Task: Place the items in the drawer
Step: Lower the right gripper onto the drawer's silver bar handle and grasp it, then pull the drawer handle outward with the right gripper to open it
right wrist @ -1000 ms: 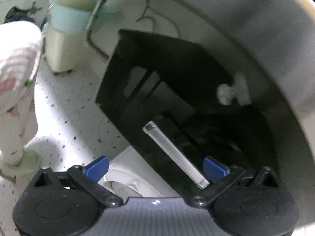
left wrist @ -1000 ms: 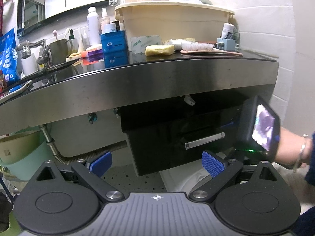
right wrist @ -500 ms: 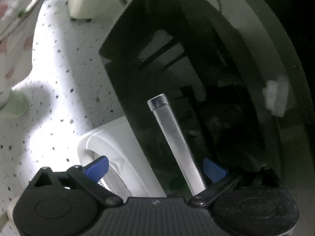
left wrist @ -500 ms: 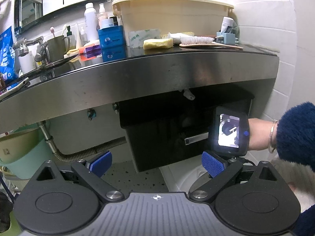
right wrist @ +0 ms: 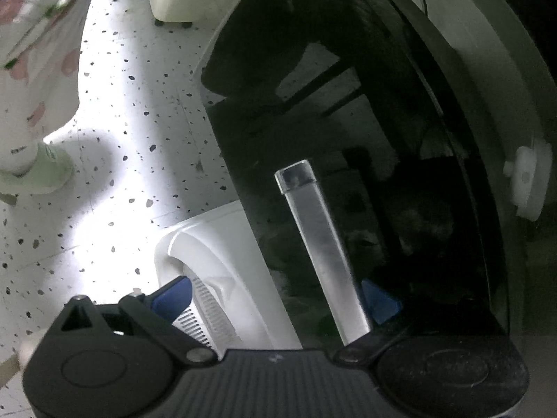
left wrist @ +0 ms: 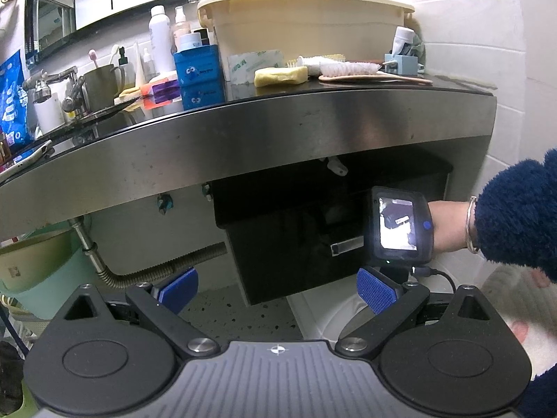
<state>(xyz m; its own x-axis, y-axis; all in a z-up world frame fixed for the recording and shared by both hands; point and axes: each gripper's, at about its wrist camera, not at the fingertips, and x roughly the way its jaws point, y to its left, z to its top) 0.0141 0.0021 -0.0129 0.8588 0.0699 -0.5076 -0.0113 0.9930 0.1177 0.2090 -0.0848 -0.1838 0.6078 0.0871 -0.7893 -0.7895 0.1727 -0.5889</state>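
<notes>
Compared with a second ago, the right gripper has closed in on the drawer: the silver handle, which then lay small and slanted ahead of the fingers, now fills the lower centre of the right wrist view and runs down between the two blue pads. In the left wrist view the right gripper's rear screen has slid from the right edge to sit directly before the handle.

The right jaws stand wide apart, straddling the bar without pressing on it; the right pad lies just beside it. The left gripper hangs back at the bottom of its frame, jaws equally wide and holding nothing.

Below the drawer front, a white bin sits near its lower edge, with speckled floor open at left. Above, the steel counter edge overhangs the black drawer, at mid-frame. On the counter beyond lie yellow soap, a blue box and a cream basin.
</notes>
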